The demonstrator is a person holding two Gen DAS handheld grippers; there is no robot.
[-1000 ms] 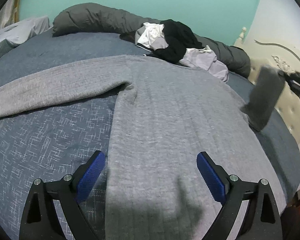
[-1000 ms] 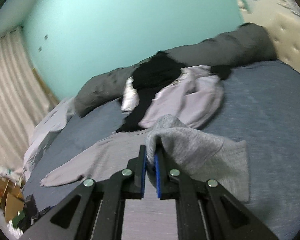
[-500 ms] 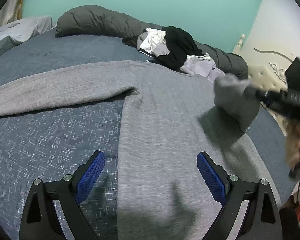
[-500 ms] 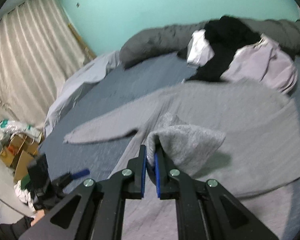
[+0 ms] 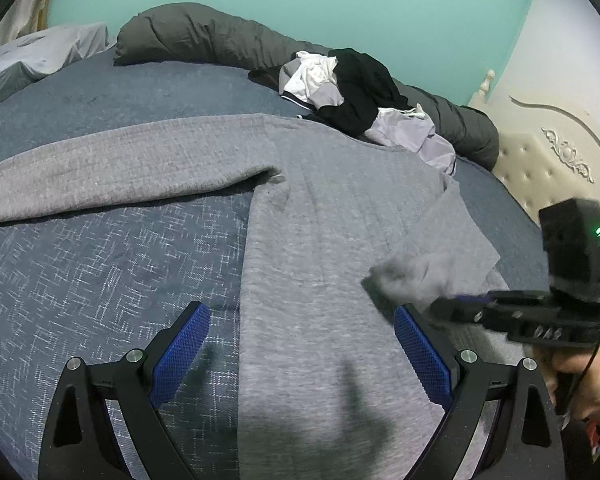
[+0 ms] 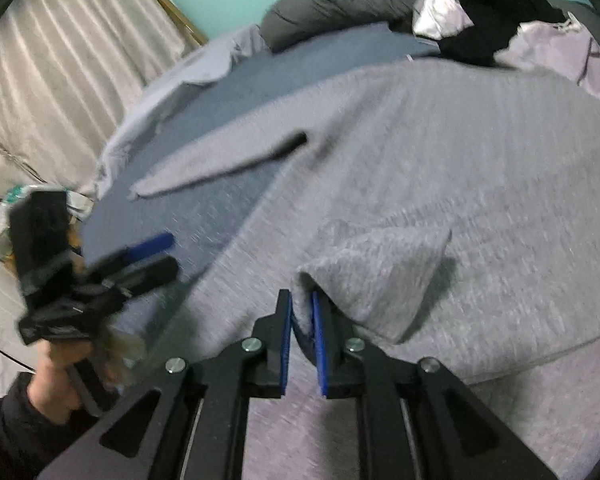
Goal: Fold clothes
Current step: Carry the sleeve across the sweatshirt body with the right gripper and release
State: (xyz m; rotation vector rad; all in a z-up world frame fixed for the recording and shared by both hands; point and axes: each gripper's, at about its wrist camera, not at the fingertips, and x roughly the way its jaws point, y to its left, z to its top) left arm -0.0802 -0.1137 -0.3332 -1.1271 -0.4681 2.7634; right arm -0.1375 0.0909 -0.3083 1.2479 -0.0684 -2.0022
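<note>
A grey sweater lies flat on the blue bed, its left sleeve stretched out sideways. My right gripper holds the end of the other sleeve low over the sweater's body. Its jaws are opening, with the cloth still between the pads. The left wrist view shows that gripper coming in from the right with the blurred sleeve end. My left gripper hovers open over the sweater's lower part, with nothing between its fingers.
A pile of black, white and lilac clothes lies at the far side, against a rolled dark duvet. A cream headboard stands at the right. Curtains hang past the bed's left edge. A person's hand holds the left gripper.
My right gripper has carried the sleeve end down and across onto the sweater's body, and its pads stand a little wider apart. The left gripper has stayed in place.
</note>
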